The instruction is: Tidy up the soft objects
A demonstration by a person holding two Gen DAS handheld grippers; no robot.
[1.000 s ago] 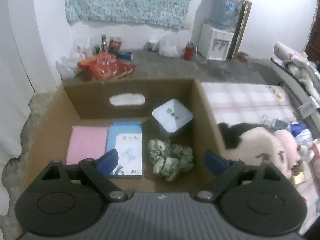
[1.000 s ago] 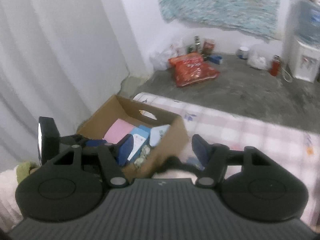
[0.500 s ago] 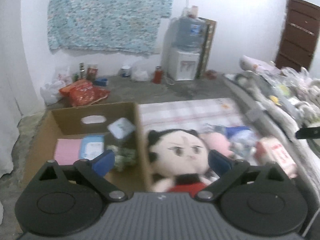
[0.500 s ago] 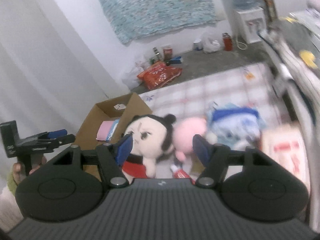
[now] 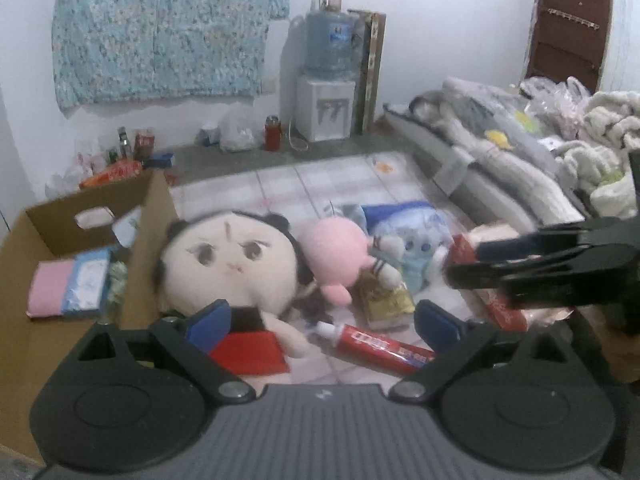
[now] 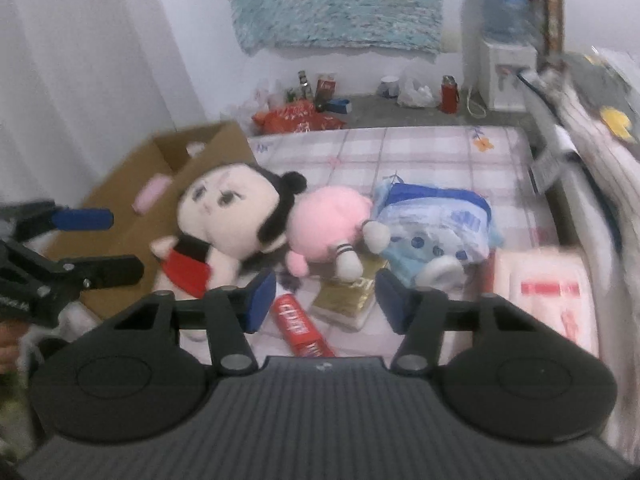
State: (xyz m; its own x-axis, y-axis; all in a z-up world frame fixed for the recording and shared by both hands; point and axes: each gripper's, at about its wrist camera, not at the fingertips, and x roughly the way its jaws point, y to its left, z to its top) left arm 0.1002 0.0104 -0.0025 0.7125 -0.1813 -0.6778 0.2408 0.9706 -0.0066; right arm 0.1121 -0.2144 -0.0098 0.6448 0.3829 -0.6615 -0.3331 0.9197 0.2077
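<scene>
A big-headed doll in a red dress [image 5: 228, 264] [image 6: 228, 212] leans on the cardboard box [image 5: 24, 272] [image 6: 132, 180]. Beside it lie a pink plush [image 5: 334, 252] [image 6: 326, 224] and a blue plush [image 5: 408, 236] [image 6: 436, 228] on the checked mat. My left gripper [image 5: 322, 322] is open and empty, just short of the doll and a red toothpaste tube [image 5: 376, 346]. My right gripper [image 6: 324, 294] is open and empty, over the tube [image 6: 300, 324] and a gold packet [image 6: 346, 294]. It also shows in the left wrist view [image 5: 504, 256].
The box holds a pink pad [image 5: 50, 288], a blue packet [image 5: 86, 284] and a green scrunchie [image 5: 116, 284]. A white-and-red pack [image 6: 548, 292] lies at the right. A bed with piled bedding [image 5: 540, 152] borders the mat. A water dispenser [image 5: 326, 76] stands by the wall.
Both grippers swung right from over the box to the toys on the mat. The right gripper dropped closer to the toys. Both stayed open and empty.
</scene>
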